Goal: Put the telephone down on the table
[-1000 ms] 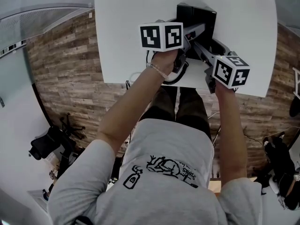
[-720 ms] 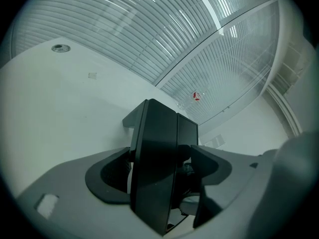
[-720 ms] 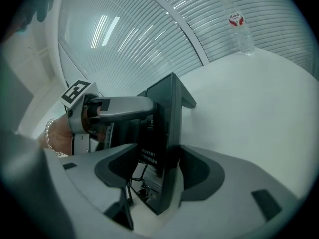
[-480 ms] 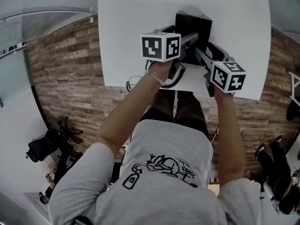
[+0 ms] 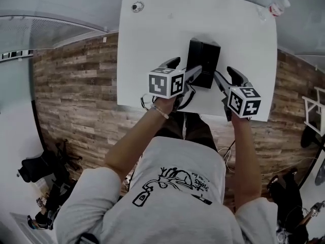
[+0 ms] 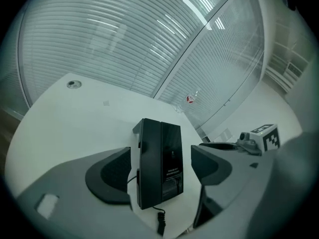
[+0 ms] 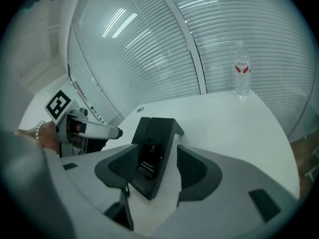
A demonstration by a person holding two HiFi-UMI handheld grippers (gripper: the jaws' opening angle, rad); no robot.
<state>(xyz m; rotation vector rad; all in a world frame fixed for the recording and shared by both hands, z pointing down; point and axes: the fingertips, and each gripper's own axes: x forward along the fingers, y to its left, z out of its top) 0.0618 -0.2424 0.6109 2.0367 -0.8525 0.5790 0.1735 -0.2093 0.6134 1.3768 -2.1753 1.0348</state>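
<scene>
The black telephone (image 5: 203,62) lies flat on the white table (image 5: 152,39), a little nearer the near edge than the far one, its handset seated along its left side. Its cord (image 5: 186,93) runs from its near end to the near edge. Half a second ago both grippers overlapped the telephone in the head view; now they have drawn back toward the near edge and it shows almost whole.

The left gripper (image 5: 183,67) hovers at the telephone's near left corner. Its jaws stand wide apart with a gap on each side of the telephone, which lies just beyond them, and they hold nothing. The right gripper (image 5: 227,78) hovers just beside the telephone's near right corner, its jaws equally wide and empty.

A clear water bottle (image 5: 277,6) stands at the far right corner, and a small round fitting (image 5: 136,6) sits by the far left corner.
</scene>
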